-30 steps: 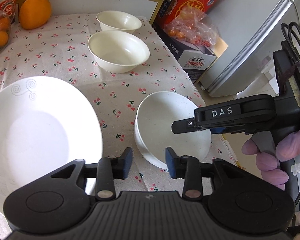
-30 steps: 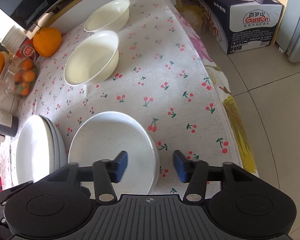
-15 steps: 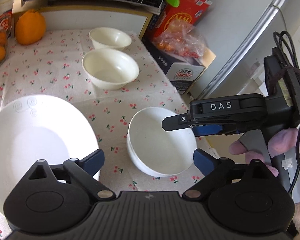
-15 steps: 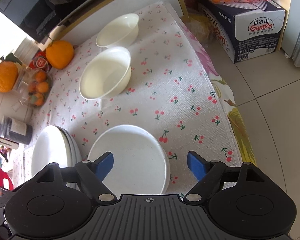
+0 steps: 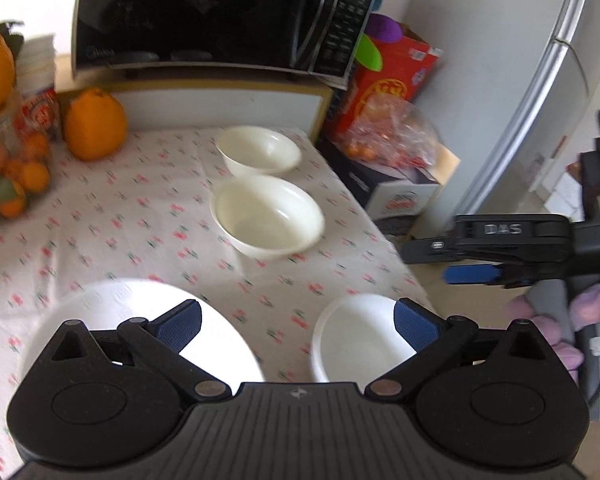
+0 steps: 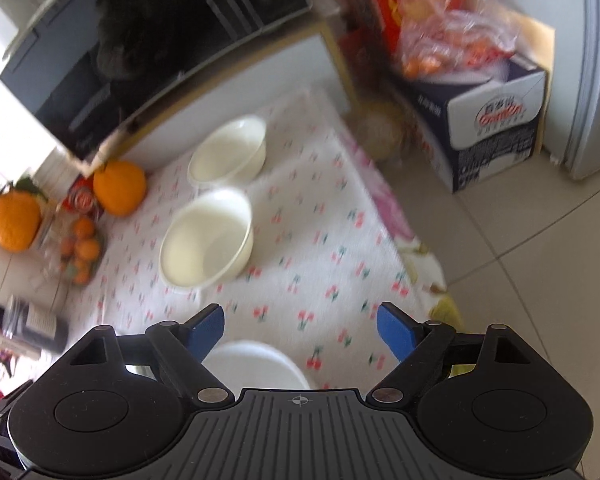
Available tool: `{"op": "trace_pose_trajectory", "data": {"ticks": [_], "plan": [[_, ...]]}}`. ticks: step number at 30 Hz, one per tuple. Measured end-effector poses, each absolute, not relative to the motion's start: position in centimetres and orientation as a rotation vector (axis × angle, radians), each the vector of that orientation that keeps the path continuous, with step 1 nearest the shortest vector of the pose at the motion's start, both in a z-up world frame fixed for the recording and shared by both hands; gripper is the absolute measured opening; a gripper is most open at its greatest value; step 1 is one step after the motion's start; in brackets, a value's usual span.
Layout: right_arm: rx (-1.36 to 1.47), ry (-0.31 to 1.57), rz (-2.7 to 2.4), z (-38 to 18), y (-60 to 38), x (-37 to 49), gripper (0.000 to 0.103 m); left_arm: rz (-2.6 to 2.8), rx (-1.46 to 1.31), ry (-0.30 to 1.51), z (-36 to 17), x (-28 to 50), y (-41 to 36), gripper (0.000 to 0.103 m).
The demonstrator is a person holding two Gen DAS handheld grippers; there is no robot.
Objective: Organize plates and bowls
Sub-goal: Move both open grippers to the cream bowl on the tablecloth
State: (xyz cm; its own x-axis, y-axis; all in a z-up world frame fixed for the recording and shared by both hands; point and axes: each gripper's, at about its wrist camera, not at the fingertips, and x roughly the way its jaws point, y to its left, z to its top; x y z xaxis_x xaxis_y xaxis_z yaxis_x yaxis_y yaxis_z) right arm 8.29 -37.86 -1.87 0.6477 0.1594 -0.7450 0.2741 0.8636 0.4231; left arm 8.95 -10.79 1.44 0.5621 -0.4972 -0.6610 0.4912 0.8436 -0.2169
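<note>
On the cherry-print cloth [image 5: 140, 220] a white plate [image 5: 148, 320] lies near left and a white bowl [image 5: 356, 332] near right. Two cream bowls stand farther back: a larger one [image 5: 270, 224] and a smaller one [image 5: 260, 154] behind it. My left gripper [image 5: 296, 326] is open and empty, raised above the plate and white bowl. My right gripper [image 6: 300, 330] is open and empty above the white bowl [image 6: 256, 364]; it also shows in the left wrist view [image 5: 472, 260] at the right. The cream bowls appear in the right wrist view, larger [image 6: 206, 242] and smaller [image 6: 230, 152].
A microwave [image 5: 220, 12] sits on a shelf behind the table. Large oranges [image 5: 94, 124] and a jar of small oranges [image 5: 12, 176] stand at back left. Cardboard boxes [image 6: 496, 128] with a bag of fruit and a fridge [image 5: 540, 100] are right of the table edge.
Both grippers opened from nearly closed to wide open and lifted up and back from the white bowl. The views now tilt up toward the microwave.
</note>
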Motion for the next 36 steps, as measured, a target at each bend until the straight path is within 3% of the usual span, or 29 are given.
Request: {"op": "trace_pose_trajectory", "data": {"ticks": [5, 14, 20, 28, 36], "plan": [[0.590, 0.819, -0.093, -2.0, -38.7, 8.7, 0.092, -0.531, 0.085, 0.728, 1.3, 10.3, -10.9, 0.102], [0.551, 0.785, -0.105, -2.4, -38.0, 10.5, 0.092, -0.463, 0.278, 0.663, 0.6, 12.7, -12.0, 0.102], [0.469, 0.792, -0.083, -2.5, -36.3, 12.0, 0.093, -0.520, 0.208, 0.706, -0.1, 15.2, -11.4, 0.102], [0.566, 0.817, -0.086, -3.7, -36.1, 14.2, 0.093, -0.628, 0.197, 0.718, -1.2, 16.5, -12.6, 0.101], [0.587, 0.826, -0.038, -4.3, -34.3, 16.1, 0.092, -0.639, 0.140, 0.736, -2.5, 17.7, -13.3, 0.090]]}}
